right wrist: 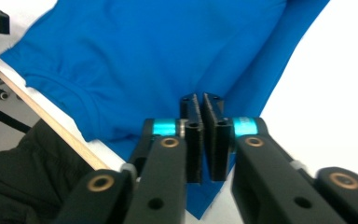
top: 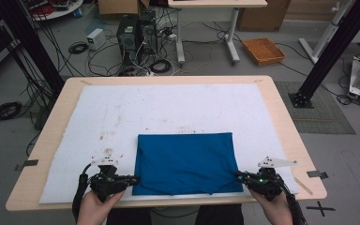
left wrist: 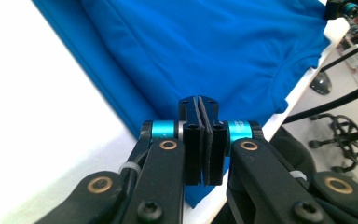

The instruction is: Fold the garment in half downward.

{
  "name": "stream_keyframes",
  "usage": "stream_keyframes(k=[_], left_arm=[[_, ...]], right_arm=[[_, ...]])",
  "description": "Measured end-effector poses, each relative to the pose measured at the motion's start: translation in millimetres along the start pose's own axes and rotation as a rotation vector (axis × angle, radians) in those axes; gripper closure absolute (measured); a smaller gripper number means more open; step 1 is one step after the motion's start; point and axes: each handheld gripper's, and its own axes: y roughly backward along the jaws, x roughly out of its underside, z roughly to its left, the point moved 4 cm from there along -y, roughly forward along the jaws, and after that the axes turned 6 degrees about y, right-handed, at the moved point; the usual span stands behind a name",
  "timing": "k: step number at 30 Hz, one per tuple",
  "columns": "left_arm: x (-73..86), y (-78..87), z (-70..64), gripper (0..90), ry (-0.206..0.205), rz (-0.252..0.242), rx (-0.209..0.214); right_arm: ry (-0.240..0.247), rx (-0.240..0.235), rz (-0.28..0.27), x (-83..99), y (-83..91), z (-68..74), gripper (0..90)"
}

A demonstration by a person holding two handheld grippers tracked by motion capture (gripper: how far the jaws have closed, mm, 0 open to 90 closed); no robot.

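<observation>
A blue shirt lies folded flat on the white mat, close to the table's near edge, its collar toward me. My left gripper is at the shirt's near left corner, jaws pressed together. In the left gripper view its shut jaws hover over the blue shirt with no cloth seen between them. My right gripper sits at the near right corner. In the right gripper view the jaws are also shut above the shirt.
The wooden table carries the mat, which has small brown stains left of the shirt. On the floor beyond are computer towers, cables, an orange tray and black frame posts.
</observation>
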Motion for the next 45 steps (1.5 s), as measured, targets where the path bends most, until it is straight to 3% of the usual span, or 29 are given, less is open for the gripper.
stream_keyframes(k=[2,7,11,13,15,20,24,26,29,33,35,39,41,45], left_arm=[[-0.8,-0.4,0.0,87.4,-0.013,-0.007,-0.022],[-14.2,-1.6,2.7,68.2,-0.056,-0.057,-0.086],[-33.8,-4.3,8.2,54.9,-0.091,-0.117,-0.120],[-43.5,-7.3,11.1,52.7,-0.105,-0.139,-0.132],[-54.6,-11.9,16.3,51.7,-0.124,-0.156,-0.172],[-81.4,-28.4,38.3,50.9,-0.101,-0.206,-0.240],[-99.2,-40.4,58.1,48.9,-0.075,-0.238,-0.288],[-107.4,-46.6,66.8,48.9,-0.060,-0.241,-0.297],[-112.4,-56.8,75.7,48.9,-0.046,-0.206,-0.319],[-109.2,-65.3,83.6,49.3,-0.023,-0.159,-0.341],[-107.6,-66.1,83.5,52.2,-0.038,-0.149,-0.361],[-104.7,-67.4,79.1,65.3,-0.083,-0.144,-0.404],[-103.9,-67.5,77.9,78.1,-0.058,-0.140,-0.355],[-104.1,-68.8,75.5,86.4,-0.082,-0.140,-0.363]], right_arm=[[0.010,0.007,0.002,0.4,-1.2,0.1,79.4],[0.019,0.047,-0.031,-8.4,-0.9,-6.4,67.6],[0.009,0.100,-0.066,-22.1,-2.7,-21.5,62.3],[0.003,0.120,-0.088,-32.3,-5.6,-31.8,62.3],[-0.007,0.143,-0.109,-43.8,-9.3,-42.3,62.2],[-0.048,0.186,-0.137,-70.7,-27.3,-65.6,58.0],[-0.069,0.222,-0.122,-84.9,-48.7,-80.8,55.2],[-0.077,0.249,-0.103,-88.3,-58.9,-87.8,54.9],[-0.100,0.261,-0.092,-90.8,-69.8,-95.1,55.0],[-0.127,0.238,-0.063,-89.7,-82.8,-99.8,56.3],[-0.114,0.228,-0.041,-88.7,-87.5,-98.7,62.8],[-0.062,0.246,-0.003,-85.4,-92.8,-93.4,78.8],[-0.057,0.237,-0.009,-84.7,-92.0,-93.4,84.1],[-0.044,0.239,-0.022,-84.2,-90.7,-92.9,86.2]])
